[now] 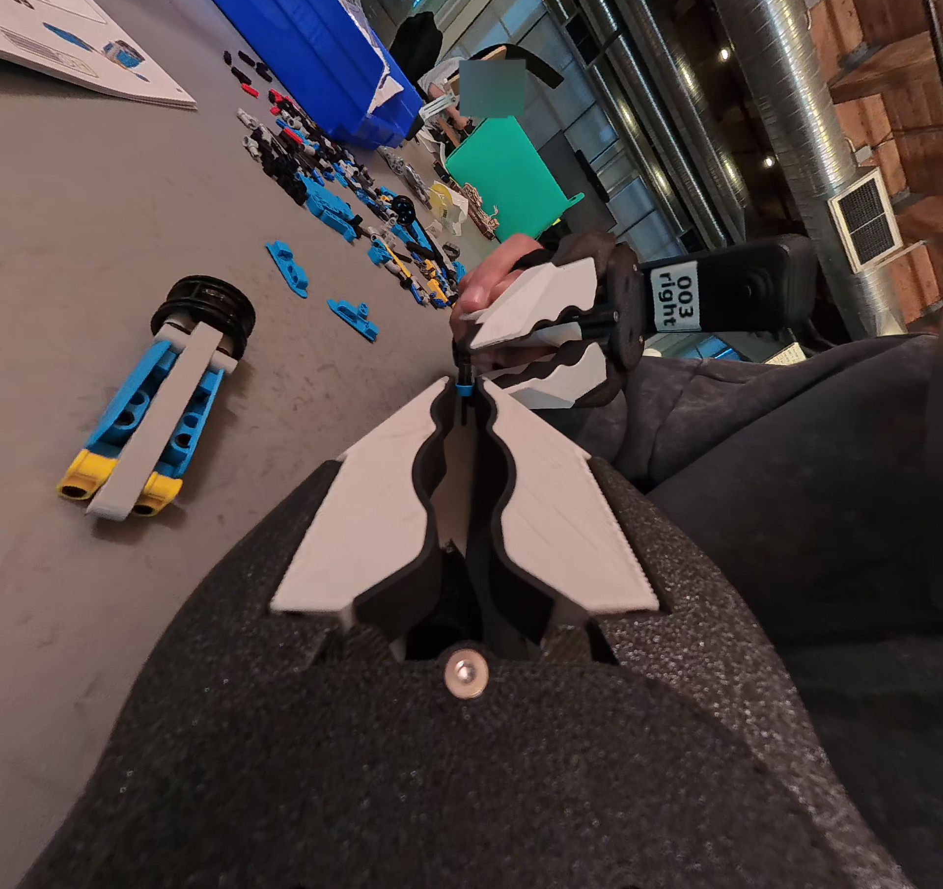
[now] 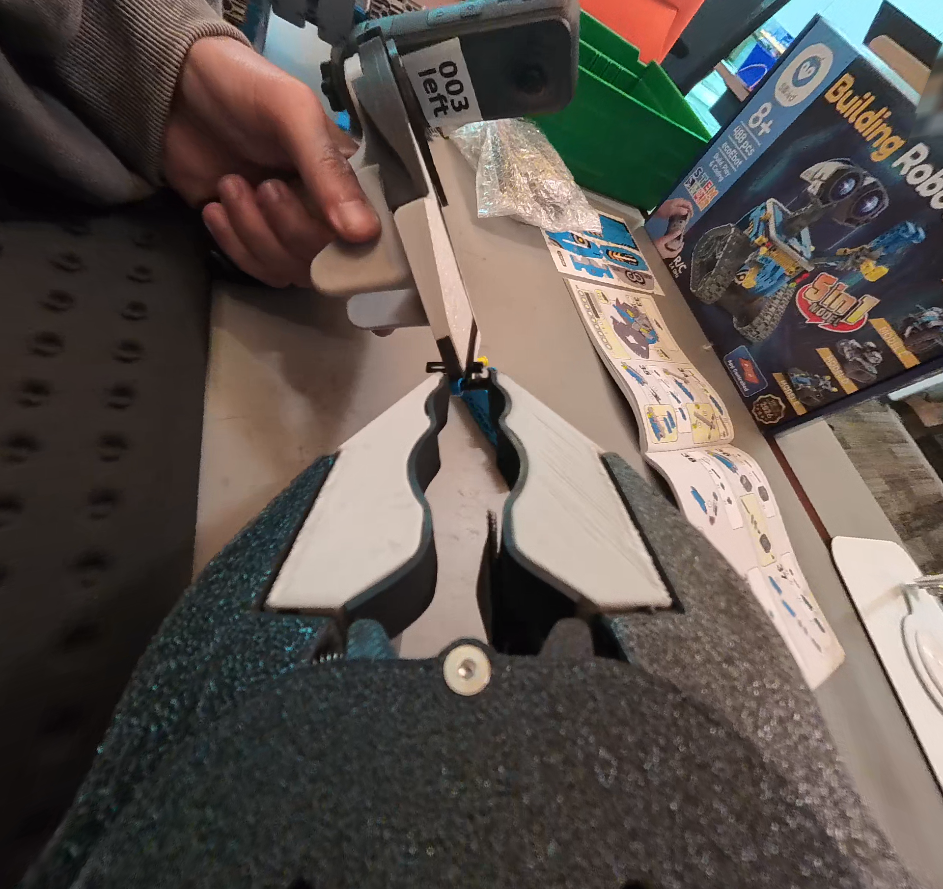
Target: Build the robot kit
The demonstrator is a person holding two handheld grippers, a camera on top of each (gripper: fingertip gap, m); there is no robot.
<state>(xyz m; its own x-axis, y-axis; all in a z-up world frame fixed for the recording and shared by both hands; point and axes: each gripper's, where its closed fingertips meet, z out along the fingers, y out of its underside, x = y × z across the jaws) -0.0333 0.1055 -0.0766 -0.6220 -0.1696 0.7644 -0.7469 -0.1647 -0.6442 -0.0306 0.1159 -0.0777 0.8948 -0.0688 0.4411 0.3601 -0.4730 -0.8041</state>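
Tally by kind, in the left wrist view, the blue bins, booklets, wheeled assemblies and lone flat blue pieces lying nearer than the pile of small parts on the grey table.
Blue plastic storage bin: 1
Open white paper instruction booklet: 1
Black-wheeled blue, grey and yellow brick assembly: 1
Lone flat blue plastic pieces: 2
Total: 5

Printed writing stands on a white label (image 1: 673, 296) stuck to a black camera (image 1: 745, 293), and on a like label (image 2: 446, 89) on a grey camera (image 2: 515, 64). A dark blue toy box (image 2: 816, 232) at the bench's right edge bears large lettering, numbers and badges. The open instruction booklet (image 2: 663, 380) beside it carries small step numbers, too small to read.
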